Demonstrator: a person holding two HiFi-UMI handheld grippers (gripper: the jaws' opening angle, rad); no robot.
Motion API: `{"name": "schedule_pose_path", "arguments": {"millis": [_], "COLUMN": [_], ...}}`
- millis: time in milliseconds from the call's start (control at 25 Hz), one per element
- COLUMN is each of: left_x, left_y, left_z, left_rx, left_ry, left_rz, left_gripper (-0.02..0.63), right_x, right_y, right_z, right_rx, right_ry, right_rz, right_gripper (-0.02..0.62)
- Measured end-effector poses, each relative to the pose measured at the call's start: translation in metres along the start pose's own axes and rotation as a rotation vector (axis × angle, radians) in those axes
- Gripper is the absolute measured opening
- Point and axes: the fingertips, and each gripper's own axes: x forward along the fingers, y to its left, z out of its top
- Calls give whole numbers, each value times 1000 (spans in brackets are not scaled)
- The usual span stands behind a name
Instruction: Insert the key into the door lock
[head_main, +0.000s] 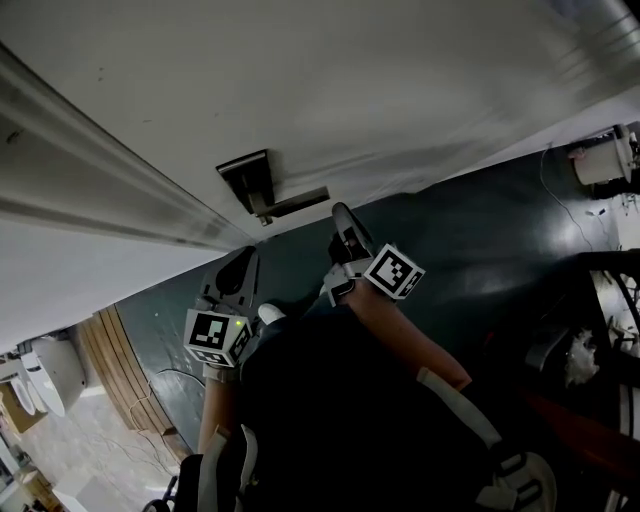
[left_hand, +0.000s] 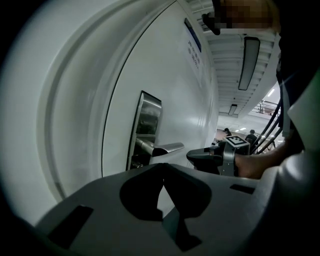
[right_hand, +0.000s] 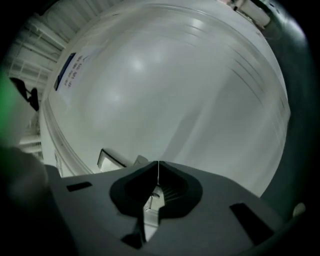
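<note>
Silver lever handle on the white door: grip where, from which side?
Probably grip the silver lever handle near its free end, coming straight at the white door: the bar runs sideways from its steel lock plate, standing off the door, so the tool closes above and below.

Ahead of the right gripper (head_main: 341, 215) the white door (head_main: 400, 90) closes off everything. The lever handle (head_main: 297, 203) juts from the lock plate (head_main: 246, 178) just past its tips, a little to the left, and stands in the way there. To that gripper's right the door face runs bare, with open air over the dark floor (head_main: 490, 230). The left gripper (head_main: 240, 262) hangs near on its left, narrowing the gap between them. Beyond it the ridged door frame (head_main: 110, 190) sticks out. Behind both grippers, the person's torso (head_main: 340, 400) fills the space.
</note>
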Motion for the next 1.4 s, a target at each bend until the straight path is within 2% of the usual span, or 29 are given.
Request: {"name": "schedule_pose_path", "arguments": {"millis": [240,520,800,1160,1400], "left_x": [19,33,40,43,40], "left_y": [-10,-14,-22,-23,-24], "left_z": [17,39,54,68,80], "left_rx": [35,62,95,136,151], "left_ry": [-17,-41,-60,-69,-76], "left_rz": [-34,-69,-94,-99,-95], "left_gripper": [8,8,8,8,8], "right_x": [-15,-28,-41,-47,-49], "right_y": [15,49,67,84,97], "right_z": [32,61,77,75,66], "right_rx": [-242,-595,-773,-974,-1073], "right_ry": [-1,-2,14,72,114], "right_rz": [10,6,-9,-27,-28], "right_gripper": [15,15,15,15,15]}}
